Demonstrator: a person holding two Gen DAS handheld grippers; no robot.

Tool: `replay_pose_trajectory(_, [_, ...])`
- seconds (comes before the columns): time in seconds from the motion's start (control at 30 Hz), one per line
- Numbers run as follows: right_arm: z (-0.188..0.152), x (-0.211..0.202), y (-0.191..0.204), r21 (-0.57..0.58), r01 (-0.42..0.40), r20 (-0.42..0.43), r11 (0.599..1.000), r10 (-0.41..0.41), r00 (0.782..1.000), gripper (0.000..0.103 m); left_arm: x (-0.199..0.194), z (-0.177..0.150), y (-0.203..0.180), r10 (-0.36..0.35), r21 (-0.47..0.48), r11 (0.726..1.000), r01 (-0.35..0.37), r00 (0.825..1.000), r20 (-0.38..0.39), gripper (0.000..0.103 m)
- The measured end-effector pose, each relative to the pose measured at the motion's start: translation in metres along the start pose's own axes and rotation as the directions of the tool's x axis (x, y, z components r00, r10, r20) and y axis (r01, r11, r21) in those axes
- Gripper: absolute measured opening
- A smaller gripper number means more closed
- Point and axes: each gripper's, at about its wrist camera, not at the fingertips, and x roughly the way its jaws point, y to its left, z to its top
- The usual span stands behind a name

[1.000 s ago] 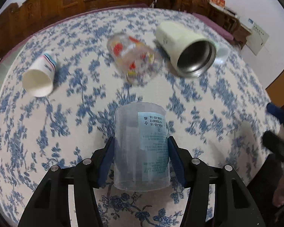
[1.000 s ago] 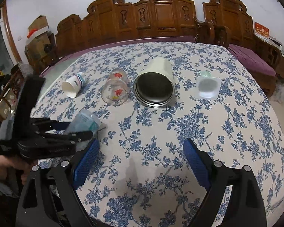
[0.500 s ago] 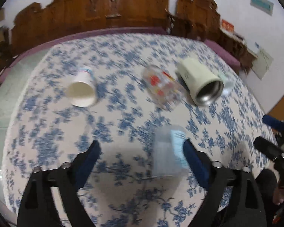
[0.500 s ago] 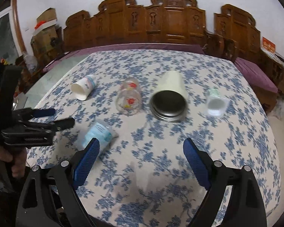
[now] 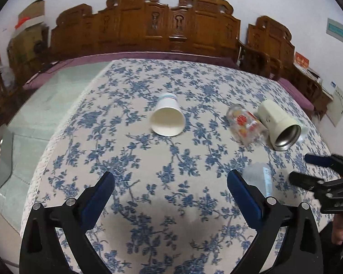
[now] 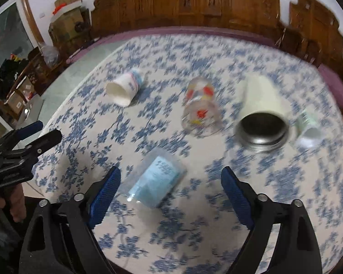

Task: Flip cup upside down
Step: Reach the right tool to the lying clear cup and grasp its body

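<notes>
A clear plastic cup with a blue label (image 6: 155,182) lies on its side on the blue floral tablecloth, just ahead of my open right gripper (image 6: 170,180) and between its fingers' line. In the left wrist view the same cup (image 5: 259,178) lies beside my right fingertip. My left gripper (image 5: 170,183) is open and empty, well back from a white paper cup (image 5: 168,119) that lies on its side. A printed glass (image 6: 201,111) and a cream steel-lined tumbler (image 6: 260,114) also lie on their sides.
A small white and green cup (image 6: 308,127) lies at the right near the tumbler. The table's left edge (image 5: 57,137) drops to a green floor. Carved wooden benches (image 5: 171,29) stand behind the table. The left gripper also shows in the right wrist view (image 6: 22,146).
My left gripper let go of the clear cup, opened and pulled back to the left. The cup now lies on its side. My right gripper has swung towards it.
</notes>
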Motion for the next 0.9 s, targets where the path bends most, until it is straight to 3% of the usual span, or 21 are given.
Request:
replay_pose_trajectory(0.2, [0.004, 0.039, 0.008, 0.093, -0.034, -0.143, 0.995, 0.047, 0.989, 0.087, 0.008, -0.005, 0.008, 0.003, -0.022, 1.0, -0.003, 1.0, -0.002, 0.095])
replay_pose_trajectory(0.4, [0.011, 0.066, 0.007, 0.207, -0.061, -0.245, 0.976, 0.112, 0.963, 0.085, 0.013, -0.007, 0.01, -0.011, -0.029, 1.0, 0.011, 1.0, -0.008, 0.095])
replay_pose_trajectory(0.67, [0.013, 0.091, -0.01, 0.312, -0.078, -0.318, 0.947, 0.181, 0.931, 0.079, 0.012, -0.007, 0.009, -0.015, -0.027, 1.0, 0.015, 1.0, -0.005, 0.095])
replay_pose_trajectory(0.9, [0.01, 0.096, -0.011, 0.333, -0.098, -0.324, 0.938, 0.211, 0.922, 0.071, 0.012, -0.007, 0.009, -0.016, -0.028, 0.999, 0.015, 1.0, -0.005, 0.095])
